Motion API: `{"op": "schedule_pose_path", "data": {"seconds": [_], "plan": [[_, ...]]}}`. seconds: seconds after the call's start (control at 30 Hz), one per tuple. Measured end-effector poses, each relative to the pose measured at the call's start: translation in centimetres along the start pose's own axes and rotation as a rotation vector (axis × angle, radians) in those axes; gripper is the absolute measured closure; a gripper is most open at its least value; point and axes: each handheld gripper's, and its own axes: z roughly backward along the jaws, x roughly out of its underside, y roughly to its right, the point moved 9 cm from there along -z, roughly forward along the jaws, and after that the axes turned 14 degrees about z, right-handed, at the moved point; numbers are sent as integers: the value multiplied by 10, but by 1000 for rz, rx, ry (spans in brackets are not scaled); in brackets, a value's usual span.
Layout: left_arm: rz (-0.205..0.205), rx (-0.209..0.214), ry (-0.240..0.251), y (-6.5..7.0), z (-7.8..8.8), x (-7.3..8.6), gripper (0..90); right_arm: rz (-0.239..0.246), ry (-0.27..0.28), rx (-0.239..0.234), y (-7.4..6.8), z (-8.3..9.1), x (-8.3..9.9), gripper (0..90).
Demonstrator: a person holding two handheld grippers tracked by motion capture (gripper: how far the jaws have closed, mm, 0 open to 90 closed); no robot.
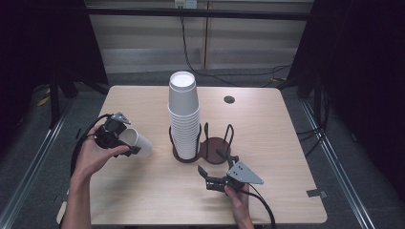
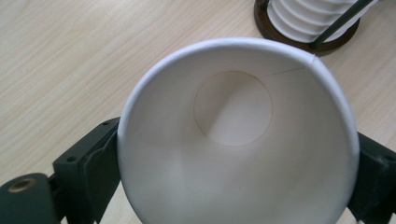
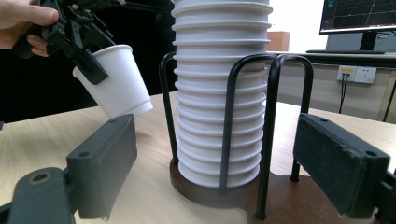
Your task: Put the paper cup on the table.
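Here left tongs point(image 1: 125, 138) clasp paper cup point(image 1: 139, 142) — right tongs point(image 1: 214, 169) agape.

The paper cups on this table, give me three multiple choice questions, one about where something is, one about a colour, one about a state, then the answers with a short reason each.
1. Where is the stack of cups?
A. In the left bay of the wire holder
B. Lying flat at the table's near edge
C. In the right gripper

2. What colour is the single cup?
A. Red
B. White
C. Blue

3. How does the right gripper stand?
A. Shut on a cup
B. Shut on the holder
C. Open, holding nothing

Answers: 1 A, the high view shows the stack upright inside the holder's left wire loops, the right bay bare. 2 B, the cup in the left gripper is plain white. 3 C, in the right gripper view its jaws stand wide apart on either side of the holder, touching nothing.
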Motion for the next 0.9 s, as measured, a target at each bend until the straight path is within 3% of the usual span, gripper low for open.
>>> {"op": "schedule_pose_path", "data": {"seconds": [0.3, 0.37, 0.47, 0.53, 0.57, 0.73, 0.9], "plan": [[-7, -59, -66, -10, -10, -1, 73, 2, 2, -1, 0, 0, 0, 129], [-31, -98, -126, -12, -16, 3, 67, 3, 2, -2, 0, 0, 0, 129], [-49, -97, -119, -11, -17, 1, 67, 3, 2, 0, 0, 0, 0, 129], [-46, -93, -108, -10, -18, 0, 65, 0, 1, -3, 0, 0, 0, 129], [-39, -88, -77, -10, -21, -2, 63, 3, 2, -2, 0, 0, 0, 129], [-24, -111, -64, -13, -24, -1, 57, -2, -1, -1, 0, 0, 0, 129], [-19, -75, -54, -12, -30, 2, 56, -1, 0, -1, 0, 0, 0, 129]]}}
